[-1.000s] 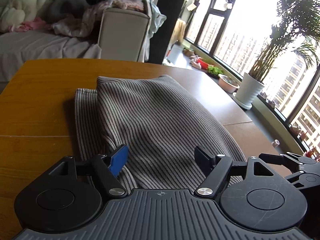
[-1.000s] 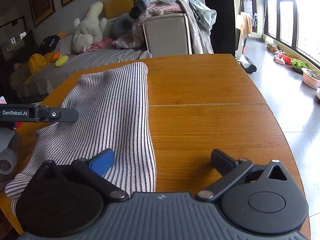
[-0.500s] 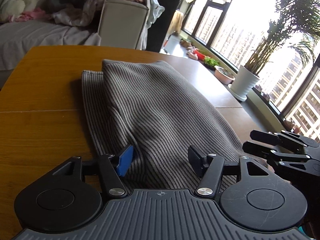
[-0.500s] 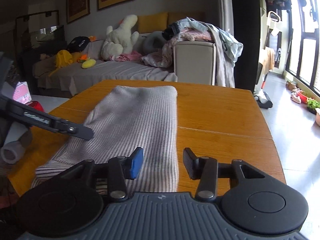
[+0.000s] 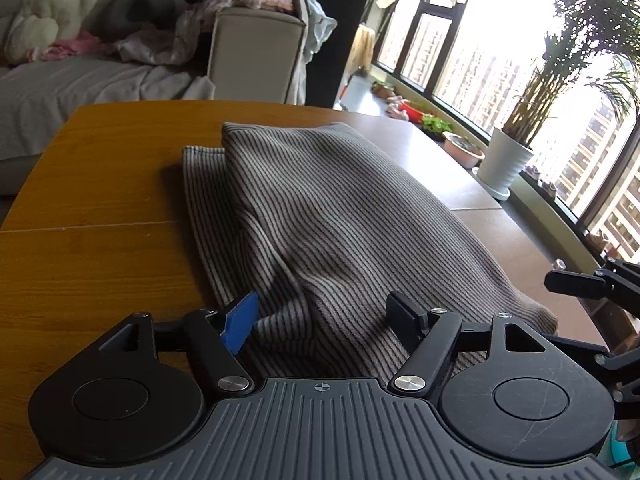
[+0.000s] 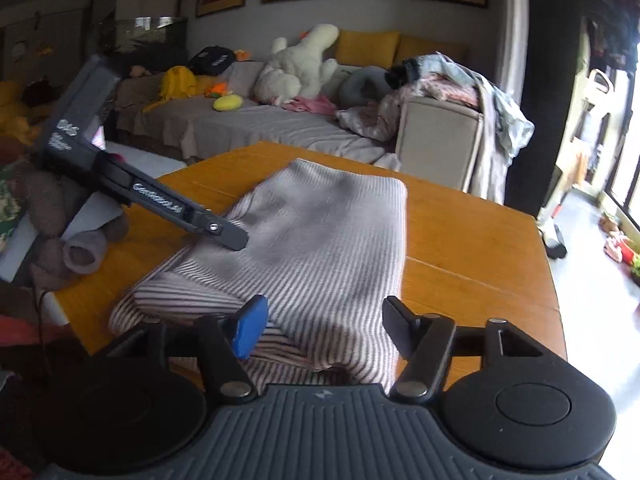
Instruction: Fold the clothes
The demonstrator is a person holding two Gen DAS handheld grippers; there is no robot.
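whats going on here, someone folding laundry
Yes. A person works two handheld grippers over a grey striped knit garment lying folded lengthwise on a wooden table. The left gripper and right gripper both straddle its near edge, jaws opening, pads not pressing the cloth.

Striped garment (image 5: pixel 320 216) folded on wooden table (image 5: pixel 100 200), frame centre. Left gripper (image 5: pixel 324 312) jaws opening over its near edge; potted plant (image 5: pixel 508 160) right.

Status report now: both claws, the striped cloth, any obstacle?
Both claws, left and right, opening, nothing pinched. Striped cloth folded lengthwise, flat on table. No obstacle on it.
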